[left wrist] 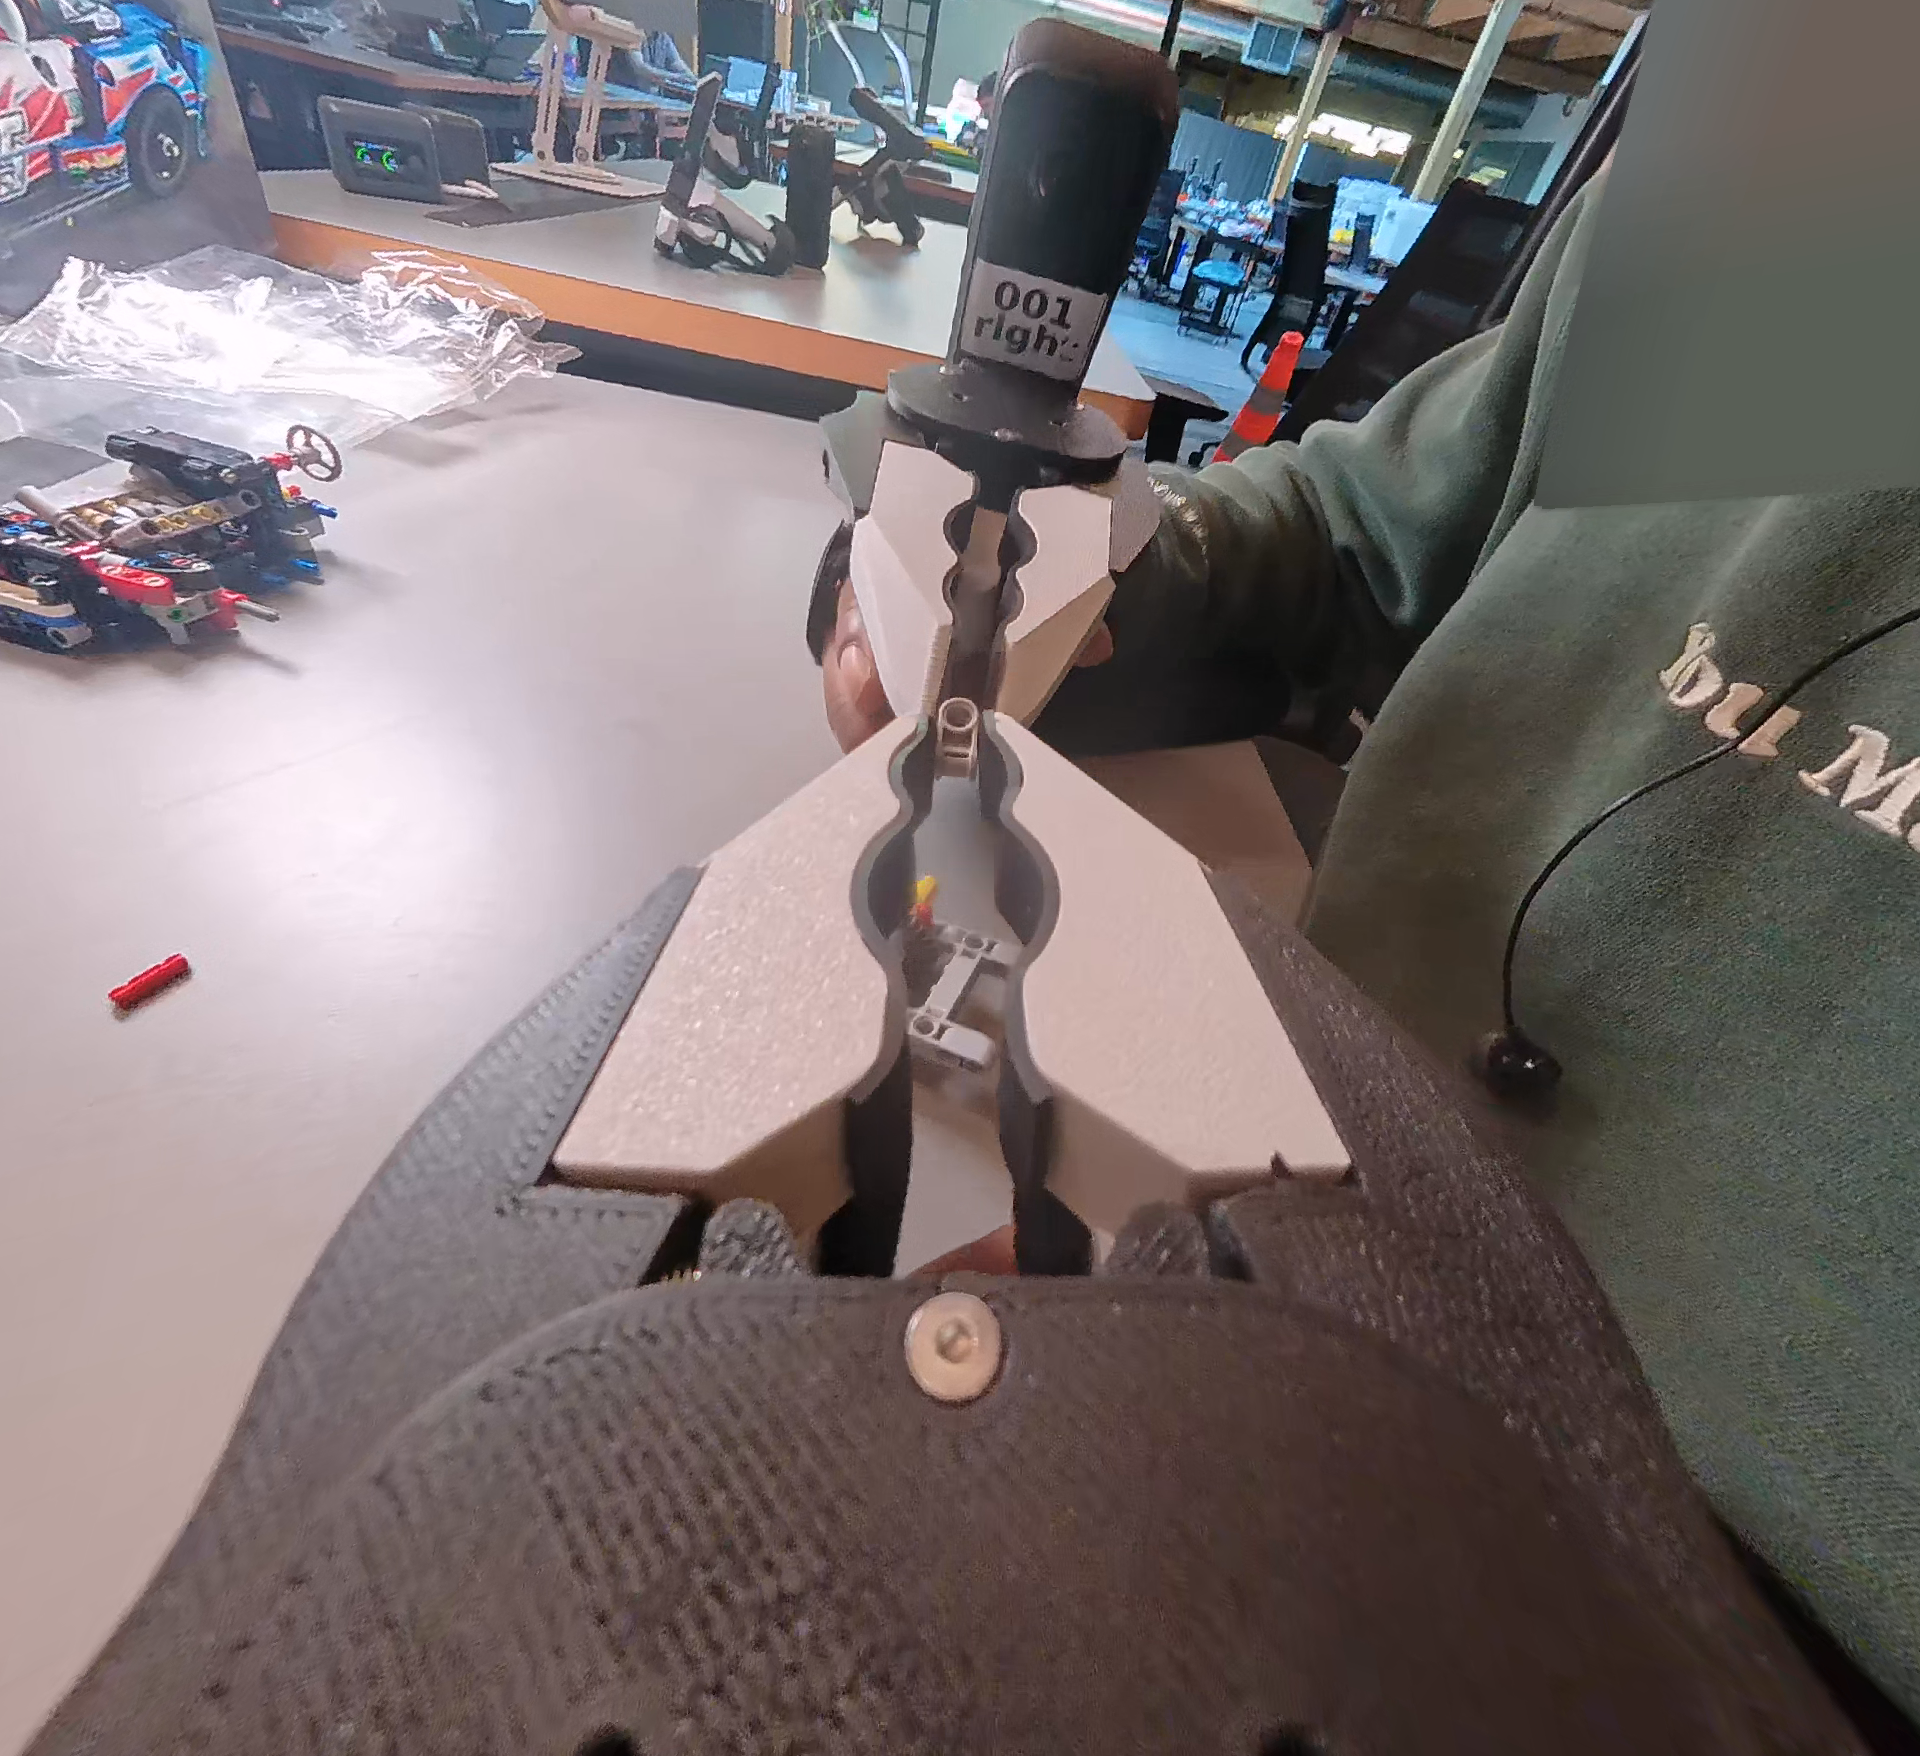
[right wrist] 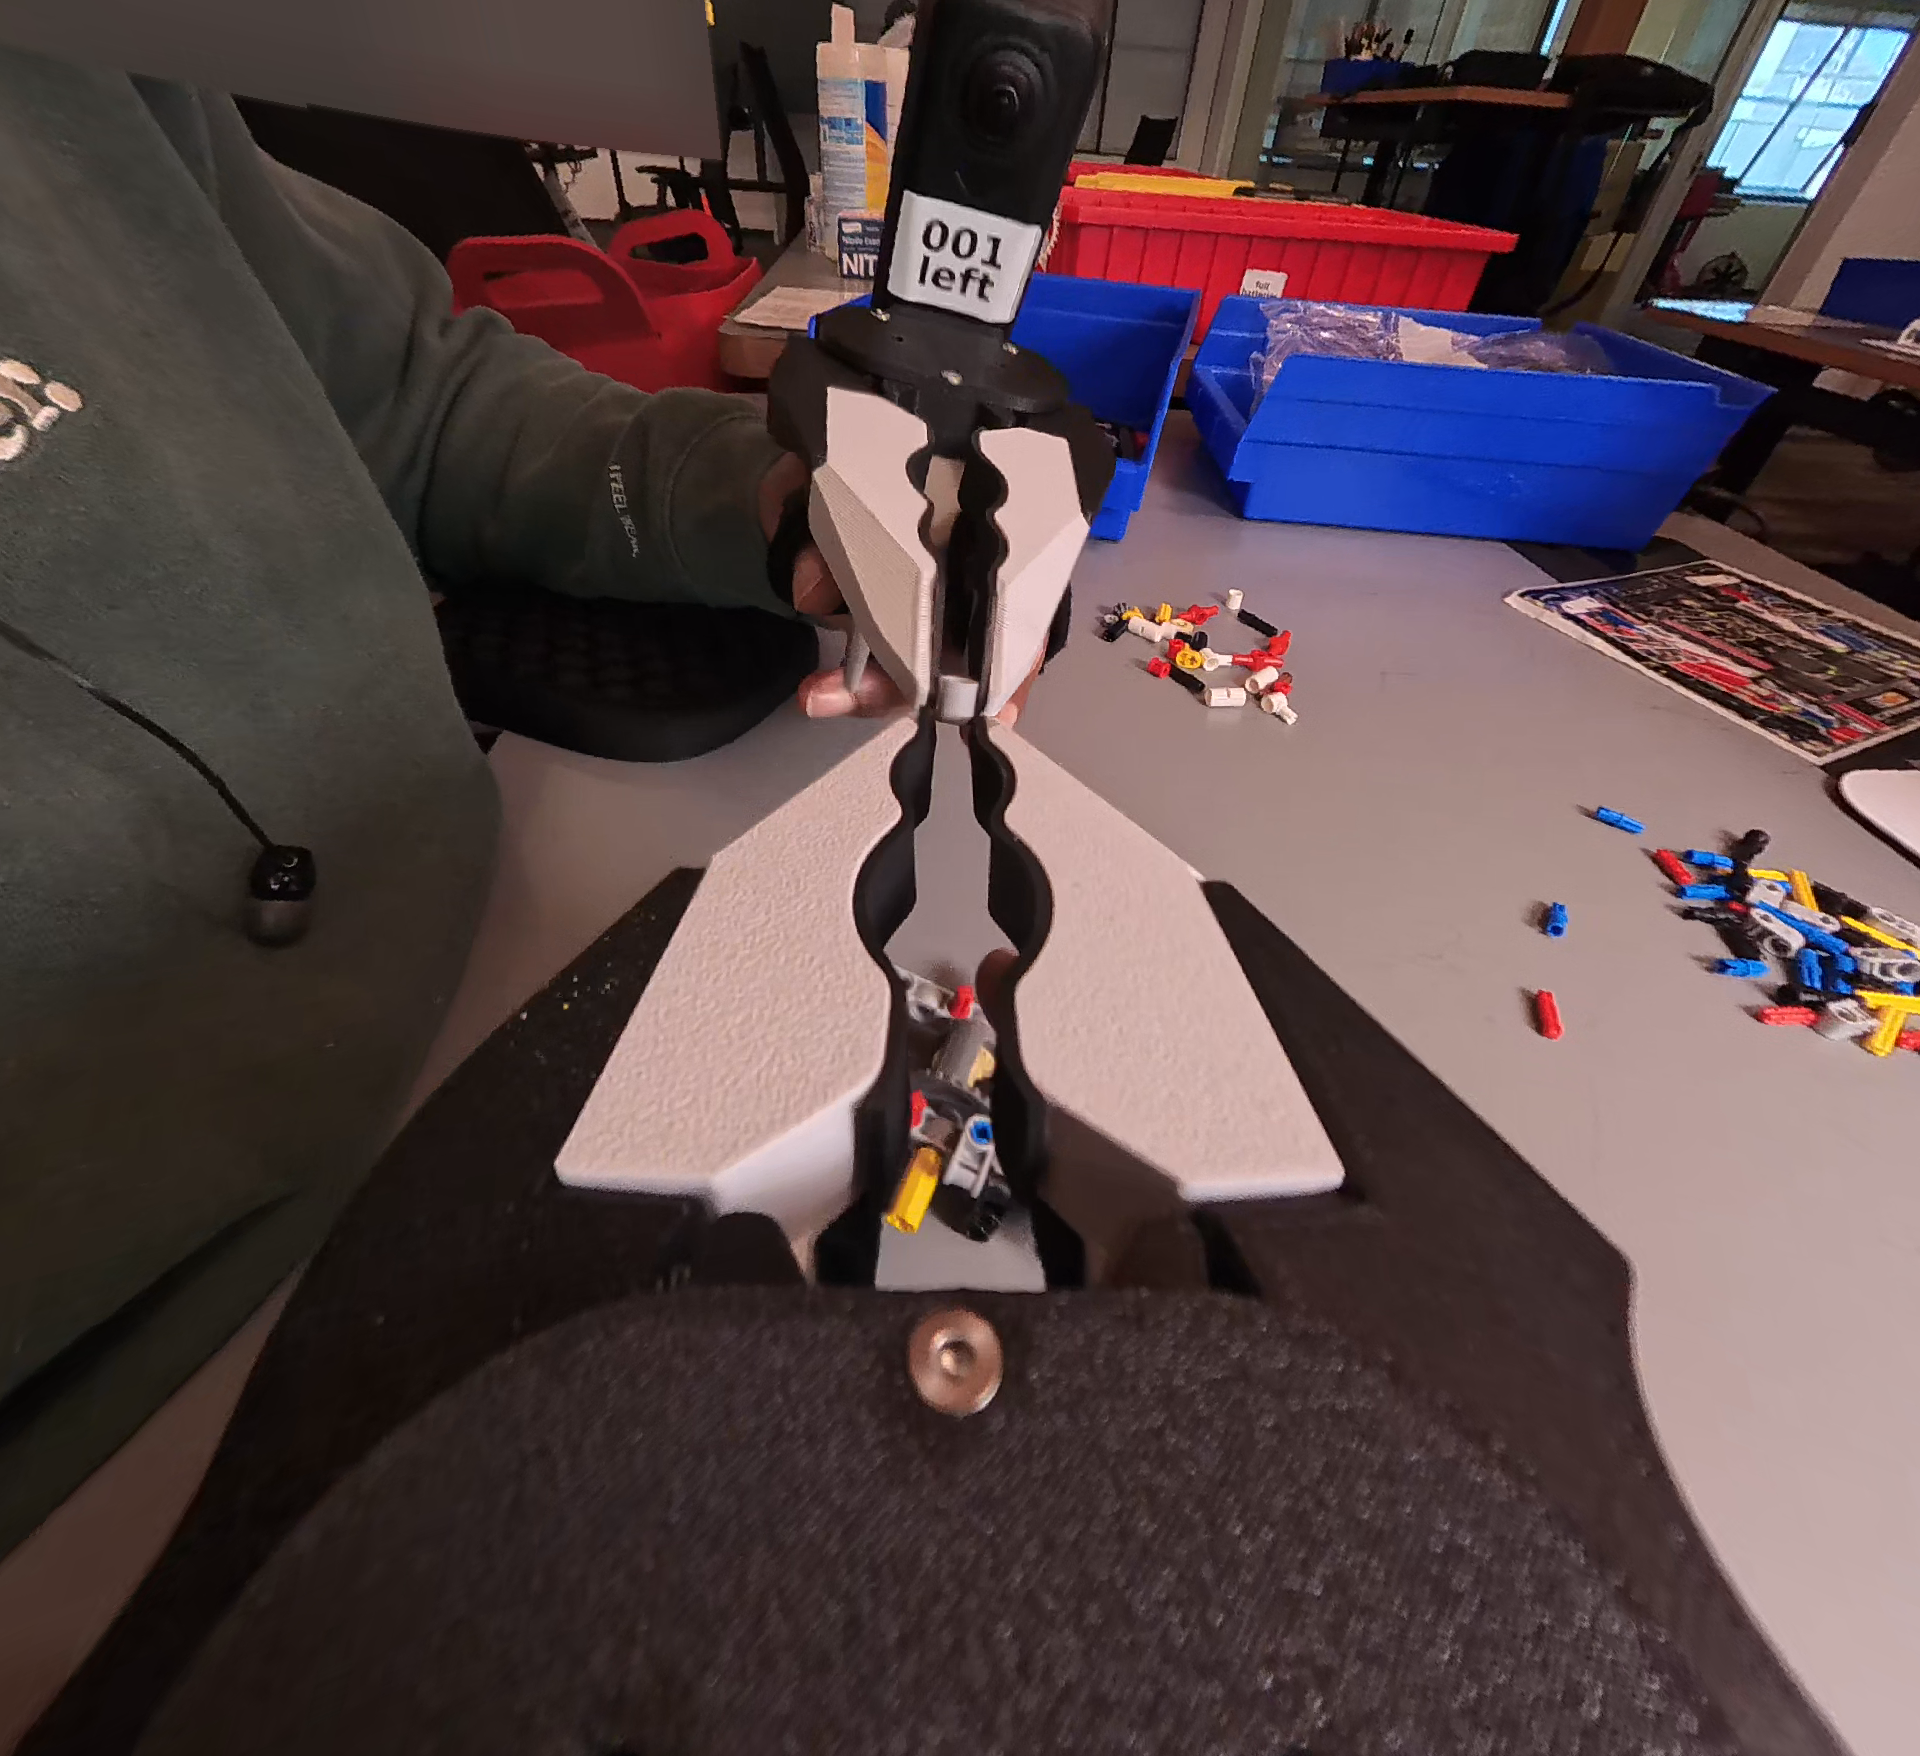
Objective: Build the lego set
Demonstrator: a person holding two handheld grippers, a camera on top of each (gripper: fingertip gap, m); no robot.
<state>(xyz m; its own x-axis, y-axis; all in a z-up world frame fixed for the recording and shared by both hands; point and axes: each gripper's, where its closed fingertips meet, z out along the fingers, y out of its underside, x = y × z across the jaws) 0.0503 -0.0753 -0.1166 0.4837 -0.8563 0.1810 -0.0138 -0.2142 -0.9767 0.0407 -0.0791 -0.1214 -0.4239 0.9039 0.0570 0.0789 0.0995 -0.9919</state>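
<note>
My left gripper (left wrist: 956, 738) is shut on a small light grey connector (left wrist: 957, 738), held above the table. My right gripper (left wrist: 966, 680) faces it tip to tip, with its jaws almost closed on the connector's far end. In the right wrist view the connector (right wrist: 957, 697) sits where my right gripper (right wrist: 950, 727) meets the left gripper (right wrist: 956, 683). Below, on the table, lies a small grey sub-assembly (left wrist: 961, 989) with yellow, red and blue parts (right wrist: 951, 1109), seen through the gap between the fingers. A partly built car model (left wrist: 156, 532) stands at the far left.
A clear plastic bag (left wrist: 239, 324) and the set's box (left wrist: 94, 44) lie behind the model, and a red pin (left wrist: 149, 979) lies loose. Two piles of loose pieces (right wrist: 1205, 652) (right wrist: 1808, 948), an instruction sheet (right wrist: 1745, 657), blue bins (right wrist: 1455, 418) and a red bin (right wrist: 1278, 252) are on the right. The person's green hoodie (right wrist: 156, 563) is close. Only a small space, under 4 cm, lies between the two pairs of fingers. The partly built car model (left wrist: 156, 532) is about equally far from each gripper, around 35 cm.
</note>
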